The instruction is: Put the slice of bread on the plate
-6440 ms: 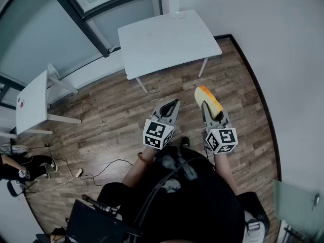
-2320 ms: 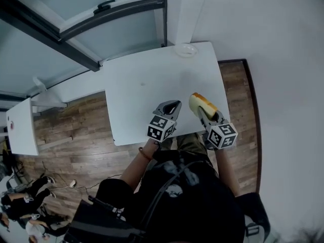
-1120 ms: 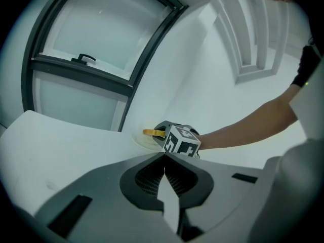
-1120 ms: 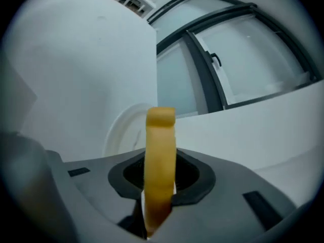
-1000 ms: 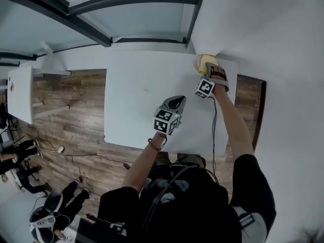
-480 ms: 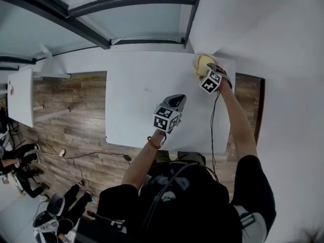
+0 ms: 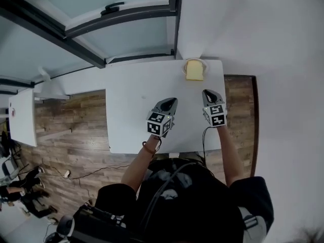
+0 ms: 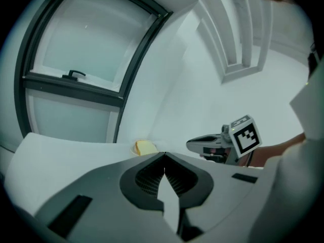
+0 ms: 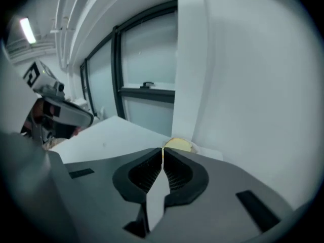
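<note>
The yellow slice of bread (image 7: 194, 70) lies flat on the small white plate (image 7: 184, 65) at the far right corner of the white table (image 7: 142, 95). The bread (image 8: 146, 147) also shows small in the left gripper view and the bread (image 9: 178, 144) sits just past the jaw tips in the right gripper view. My right gripper (image 7: 208, 92) hovers over the table, short of the plate, shut with nothing in it. My left gripper (image 7: 170, 100) hangs over the table's middle, shut and empty.
The table stands against a white wall (image 7: 263, 29) and a pillar, with a dark-framed window (image 7: 101, 14) behind it. Wooden floor (image 7: 71, 120) lies to the left, with a second white table (image 7: 23, 115) farther left. The right gripper (image 8: 223, 143) shows in the left gripper view.
The right gripper let go of the bread on the plate, pulled back toward me and shut. The left gripper rose a little.
</note>
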A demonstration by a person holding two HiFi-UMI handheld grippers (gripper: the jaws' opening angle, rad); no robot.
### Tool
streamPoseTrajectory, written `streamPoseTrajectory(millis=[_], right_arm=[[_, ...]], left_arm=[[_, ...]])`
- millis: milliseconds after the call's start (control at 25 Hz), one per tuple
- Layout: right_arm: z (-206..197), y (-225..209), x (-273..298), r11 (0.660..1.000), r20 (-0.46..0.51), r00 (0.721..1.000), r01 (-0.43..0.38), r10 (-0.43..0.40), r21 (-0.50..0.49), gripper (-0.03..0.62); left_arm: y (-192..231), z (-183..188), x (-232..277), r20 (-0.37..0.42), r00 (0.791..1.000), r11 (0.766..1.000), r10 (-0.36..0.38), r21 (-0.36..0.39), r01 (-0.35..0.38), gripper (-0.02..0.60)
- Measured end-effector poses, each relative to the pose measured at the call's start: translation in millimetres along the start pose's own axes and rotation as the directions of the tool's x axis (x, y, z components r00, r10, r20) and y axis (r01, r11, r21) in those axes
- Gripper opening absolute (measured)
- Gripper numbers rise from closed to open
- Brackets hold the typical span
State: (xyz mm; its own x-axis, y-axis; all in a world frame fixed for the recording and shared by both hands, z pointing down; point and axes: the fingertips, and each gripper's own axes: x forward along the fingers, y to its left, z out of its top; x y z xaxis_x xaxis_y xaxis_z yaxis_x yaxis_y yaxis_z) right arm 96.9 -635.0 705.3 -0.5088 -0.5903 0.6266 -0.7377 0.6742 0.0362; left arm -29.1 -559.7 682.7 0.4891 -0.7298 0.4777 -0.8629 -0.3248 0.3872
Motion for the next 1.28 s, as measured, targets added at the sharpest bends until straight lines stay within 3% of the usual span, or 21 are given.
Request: streamPoseTrajectory(millis=[80,200,280,400,560,920,1280], right_arm=[[8,-2,-43,0.991,0.079,0.996,0.04,-0.051,0.131,0.019],[11,4,-102,0.942,0.165,0.98,0.051,-0.112,0.332,0.009],[10,21,-129,0.92,0.18,0.975,0.054,-0.133,0.388,0.009],[15,50,-157,0.921,0.214,0.963,0.07,-0.162,0.384,0.009],[23,67,-181,0.925,0.264,0.947,0.073,-0.181,0.372,0.009],[3,58,-199,0.917,0.253,0.939,0.123,-0.23,0.379,0.009],[7,57,-200,0.923,0.263,0.935,0.131,-0.236,0.362,0.009]], left_arm=[[-9,10,-19,0.014,1.0,0.998,0.024,0.05,-0.025,0.006],[-30,28,-48,0.076,0.997,0.993,0.031,0.115,-0.04,0.006],[-48,34,-64,0.115,0.993,0.988,0.007,0.154,-0.025,0.006],[-66,34,-80,0.129,0.992,0.98,-0.012,0.196,-0.014,0.006],[-79,34,-92,0.146,0.989,0.983,-0.04,0.184,0.012,0.006],[-98,21,-100,0.134,0.99,0.976,-0.046,0.219,0.016,0.006],[-98,23,-99,0.147,0.988,0.98,-0.038,0.2,0.008,0.006]])
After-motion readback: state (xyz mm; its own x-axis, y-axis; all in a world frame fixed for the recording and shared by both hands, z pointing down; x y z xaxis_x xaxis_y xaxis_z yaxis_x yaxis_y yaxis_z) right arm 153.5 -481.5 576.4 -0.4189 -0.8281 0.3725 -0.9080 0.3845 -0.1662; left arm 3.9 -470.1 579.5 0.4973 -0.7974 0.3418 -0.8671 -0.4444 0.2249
